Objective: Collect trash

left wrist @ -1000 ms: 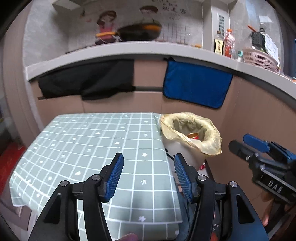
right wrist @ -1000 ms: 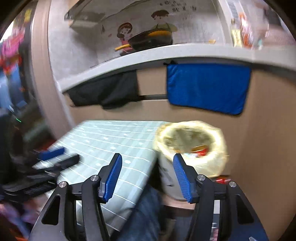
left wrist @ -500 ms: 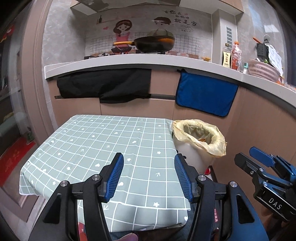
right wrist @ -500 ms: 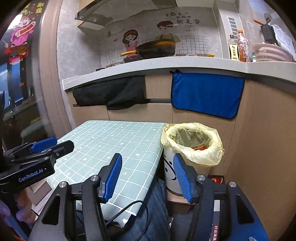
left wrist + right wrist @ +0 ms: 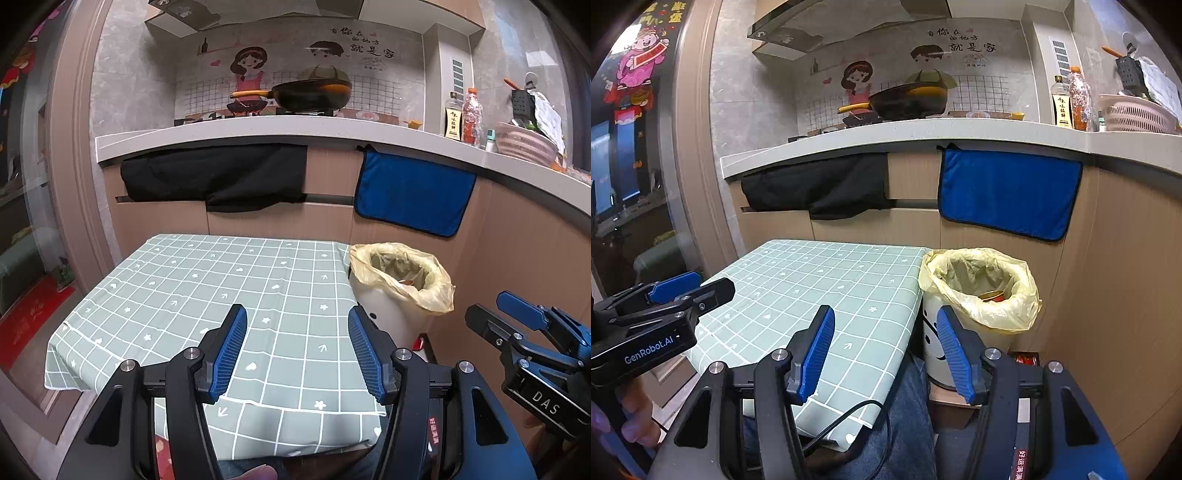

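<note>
A white round trash bin lined with a crinkled yellow plastic bag (image 5: pixel 400 275) stands right of centre in both views, just beside the right edge of the tabletop covered with a pale green grid-patterned cloth (image 5: pixel 221 291). The left tongs (image 5: pixel 297 352) gape wide and empty low in the frame, as do the right tongs (image 5: pixel 886 349). Behind hang a blue towel (image 5: pixel 1006 192) and a black cloth (image 5: pixel 820 186). Only the right wrist view shows a red-and-gold can (image 5: pixel 990 296) inside the bag.

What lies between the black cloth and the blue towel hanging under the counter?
Only bare wooden cabinet front separates the black cloth from the blue towel; both wrist views show it.
</note>
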Available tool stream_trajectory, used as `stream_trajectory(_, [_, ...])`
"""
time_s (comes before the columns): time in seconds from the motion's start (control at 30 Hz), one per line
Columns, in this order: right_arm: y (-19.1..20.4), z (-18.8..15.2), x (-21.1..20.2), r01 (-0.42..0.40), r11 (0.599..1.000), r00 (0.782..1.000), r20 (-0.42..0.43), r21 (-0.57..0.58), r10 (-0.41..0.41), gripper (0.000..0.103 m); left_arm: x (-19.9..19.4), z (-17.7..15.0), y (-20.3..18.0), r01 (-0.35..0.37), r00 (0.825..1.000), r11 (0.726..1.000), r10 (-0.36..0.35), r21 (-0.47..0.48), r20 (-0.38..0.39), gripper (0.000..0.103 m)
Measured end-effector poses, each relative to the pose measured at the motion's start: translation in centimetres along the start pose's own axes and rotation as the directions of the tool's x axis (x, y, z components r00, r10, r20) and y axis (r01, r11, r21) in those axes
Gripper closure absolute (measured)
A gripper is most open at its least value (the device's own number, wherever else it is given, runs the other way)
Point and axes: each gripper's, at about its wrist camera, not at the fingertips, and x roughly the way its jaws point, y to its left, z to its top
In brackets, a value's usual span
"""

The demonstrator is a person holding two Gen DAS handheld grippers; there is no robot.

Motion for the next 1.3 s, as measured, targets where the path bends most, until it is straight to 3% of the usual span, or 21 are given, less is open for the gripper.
stream_trajectory(1.3, [-0.50,0.07,-0.43,0.011,1.000,1.000,0.002,0.004,-0.011,0.048,0.06,-0.43,-0.41,0.053,0.999,0.998,-0.052,0.022,-0.014,0.045])
